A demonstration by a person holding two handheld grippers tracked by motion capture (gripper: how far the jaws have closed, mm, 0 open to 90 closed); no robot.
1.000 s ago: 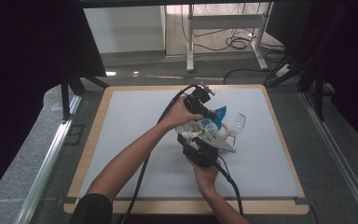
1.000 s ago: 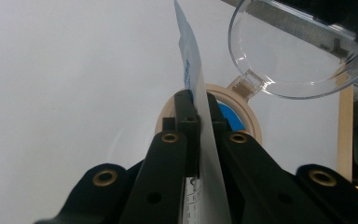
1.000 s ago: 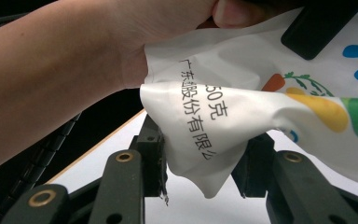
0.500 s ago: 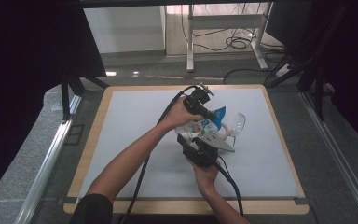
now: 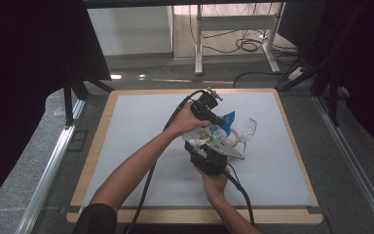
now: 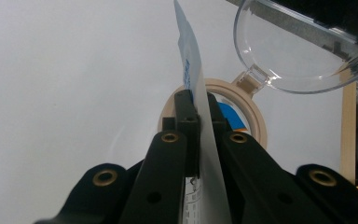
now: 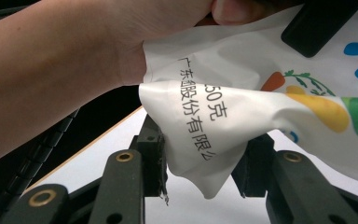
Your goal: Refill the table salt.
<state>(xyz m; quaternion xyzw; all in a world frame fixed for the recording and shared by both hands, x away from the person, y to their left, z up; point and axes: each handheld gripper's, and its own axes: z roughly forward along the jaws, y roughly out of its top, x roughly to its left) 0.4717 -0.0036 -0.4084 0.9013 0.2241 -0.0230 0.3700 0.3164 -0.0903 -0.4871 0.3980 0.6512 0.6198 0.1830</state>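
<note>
One printed pouch (image 5: pixel 217 130), one clear cup (image 5: pixel 247 129), two hand-held grippers.

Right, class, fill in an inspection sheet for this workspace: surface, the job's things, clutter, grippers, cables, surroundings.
Surface: white mat on a wooden-edged table.
Job's things: printed white and blue pouch held up between both grippers; clear wine glass on its side, over a beige ring.
Clutter: nothing seen.
Grippers: left gripper jaws shut on the pouch's thin edge; right gripper jaws shut on a crumpled corner.
Cables: a black cable trails from each gripper; more lie on the floor beyond.
Surroundings: black curtains, metal desk legs behind.
</note>
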